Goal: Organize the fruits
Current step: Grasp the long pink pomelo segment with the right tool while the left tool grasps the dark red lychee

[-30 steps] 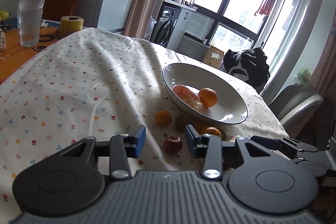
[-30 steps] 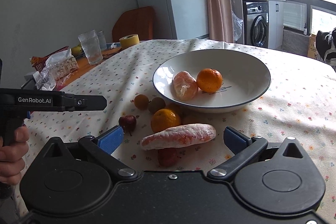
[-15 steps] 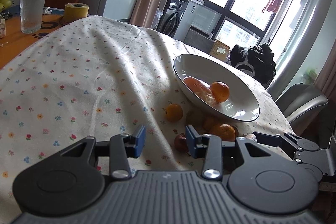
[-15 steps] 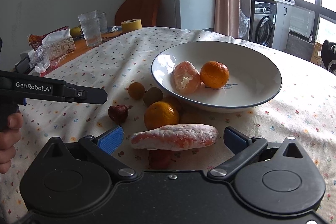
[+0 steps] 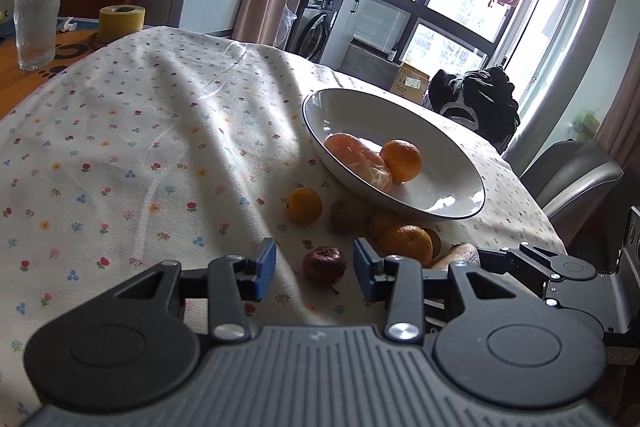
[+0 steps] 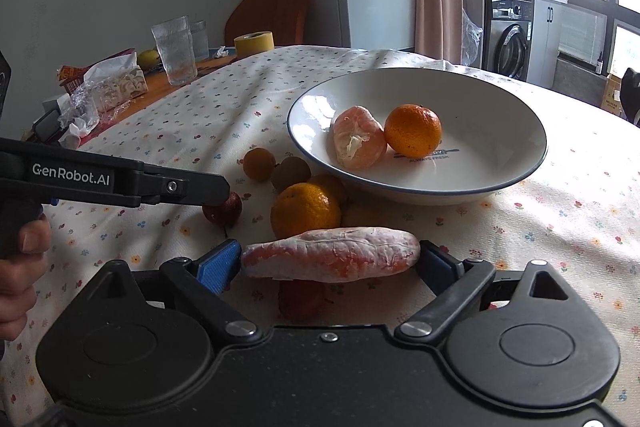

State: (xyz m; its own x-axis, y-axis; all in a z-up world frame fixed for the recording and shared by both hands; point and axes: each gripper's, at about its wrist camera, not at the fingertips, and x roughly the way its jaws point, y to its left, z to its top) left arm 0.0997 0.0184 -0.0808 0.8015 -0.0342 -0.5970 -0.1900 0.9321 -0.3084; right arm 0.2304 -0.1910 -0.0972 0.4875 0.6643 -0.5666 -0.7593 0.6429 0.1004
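Left wrist view: Over the last second the left gripper [image 5: 315, 269] has advanced toward the loose fruit, and the dark red fruit [image 5: 324, 264] now sits on the floral tablecloth [image 5: 140, 131] directly ahead of the gap between its blue pads, closer than before. The jaws stand apart with nothing between them, at about the same width as a second ago. Judgement: this lines the left gripper up for a grasp of the dark red fruit; the grasp is not yet made. Behind it lie a small orange [image 5: 304, 205], a brownish round fruit [image 5: 347, 217] and a larger orange [image 5: 406, 244], all on the cloth just beside the white bowl [image 5: 352, 103]. The bowl holds a peeled citrus [image 5: 360, 159] touching a whole tangerine [image 5: 401, 155].

Right wrist view: The right gripper [image 6: 330, 261] is clamped on the pomelo segment [image 6: 332, 255], one blue pad at each tip. The segment has risen relative to the fruit beneath it and sits nearer the bowl [image 6: 520, 131] than a second ago. Its long axis runs horizontally, left to right across the jaws; the narrower end points left, the blunter end right, and the pale membrane edge faces up. A red fruit [image 6: 300, 297] lies on the cloth below it. The left gripper enters from the left, its tip by the dark red fruit. Judgement: the segment is in transit to the bowl; release is outstanding.
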